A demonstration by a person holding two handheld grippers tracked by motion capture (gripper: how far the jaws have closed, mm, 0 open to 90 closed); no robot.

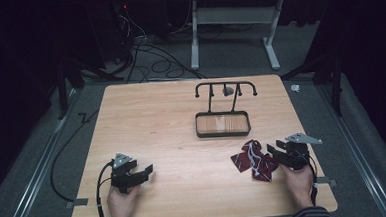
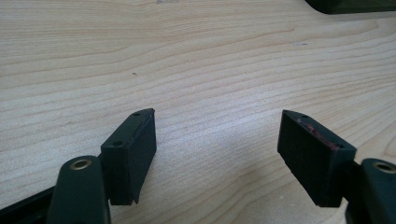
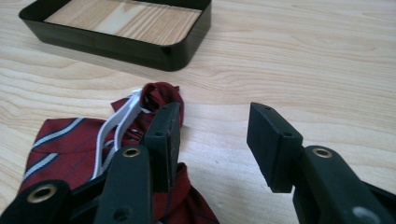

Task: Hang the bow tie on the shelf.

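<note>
Right claw (image 1: pixel 278 148) stood spread at about four o'clock on the counter (image 1: pixel 156 120), nothing pinched; in the right gripper view its one pad (image 3: pixel 163 135) overlapped the red striped tie (image 3: pixel 65 144), which lay crumpled beside it toward nine o'clock. Black tray (image 1: pixel 222 125) sat near the tie at eleven o'clock. Left claw (image 1: pixel 145 170), at seven o'clock, was spread over bare wood, well apart from the tie.
</note>
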